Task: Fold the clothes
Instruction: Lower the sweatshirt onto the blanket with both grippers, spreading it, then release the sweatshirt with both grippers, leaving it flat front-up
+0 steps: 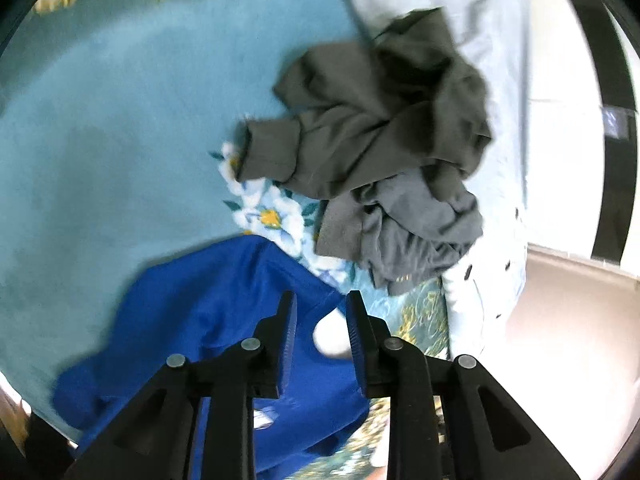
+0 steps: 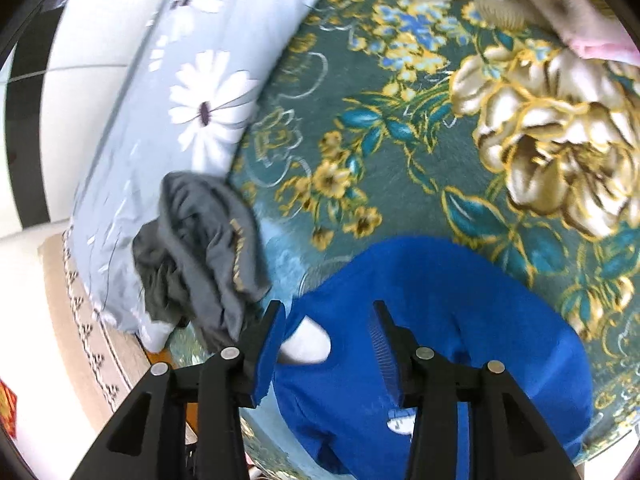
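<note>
While both grippers hang over a bed, a blue top waits to be folded.
L gripper (image 1: 320, 308): jaws apart, nothing clamped; blue pads just above cloth.
R gripper (image 2: 328, 320): jaws wide apart, empty, straddling the collar area.
Blue garment (image 1: 192, 312): directly under & between fingers of both, crumpled on floral bedspread (image 2: 400, 128); pale neck opening (image 2: 308, 346) sits btwn R fingers.
Handling (judgement): thin, limp, light, prob. a bit slick; won't hold shape, so pinch a hem or shoulder edge near the neck, not the bulk.
Beyond fingertips: olive & grey clothes pile (image 1: 384, 152), well apart fwd-right of L fingers.
Farthest: daisy-print pillow (image 2: 168, 92), fwd-left of R fingers.
</note>
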A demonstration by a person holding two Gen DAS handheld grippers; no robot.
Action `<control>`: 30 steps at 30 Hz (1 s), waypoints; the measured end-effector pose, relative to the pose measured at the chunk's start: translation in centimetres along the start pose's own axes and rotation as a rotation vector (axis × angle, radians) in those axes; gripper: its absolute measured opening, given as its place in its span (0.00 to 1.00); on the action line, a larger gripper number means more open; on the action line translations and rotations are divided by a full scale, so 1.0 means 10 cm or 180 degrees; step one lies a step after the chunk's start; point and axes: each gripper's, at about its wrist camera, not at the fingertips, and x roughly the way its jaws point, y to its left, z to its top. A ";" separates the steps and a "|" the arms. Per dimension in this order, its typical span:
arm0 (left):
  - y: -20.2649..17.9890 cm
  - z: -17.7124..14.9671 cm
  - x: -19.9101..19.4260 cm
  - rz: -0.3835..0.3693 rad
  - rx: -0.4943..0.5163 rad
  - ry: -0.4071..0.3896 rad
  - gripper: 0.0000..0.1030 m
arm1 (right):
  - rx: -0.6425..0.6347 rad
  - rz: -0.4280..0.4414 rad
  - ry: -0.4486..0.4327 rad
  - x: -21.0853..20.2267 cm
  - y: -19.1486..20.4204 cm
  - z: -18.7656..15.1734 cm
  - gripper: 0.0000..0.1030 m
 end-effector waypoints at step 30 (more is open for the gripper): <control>2.15 -0.98 0.61 0.0979 0.0420 0.0590 0.27 | -0.0584 -0.0812 0.0008 -0.29 0.19 -1.66 0.46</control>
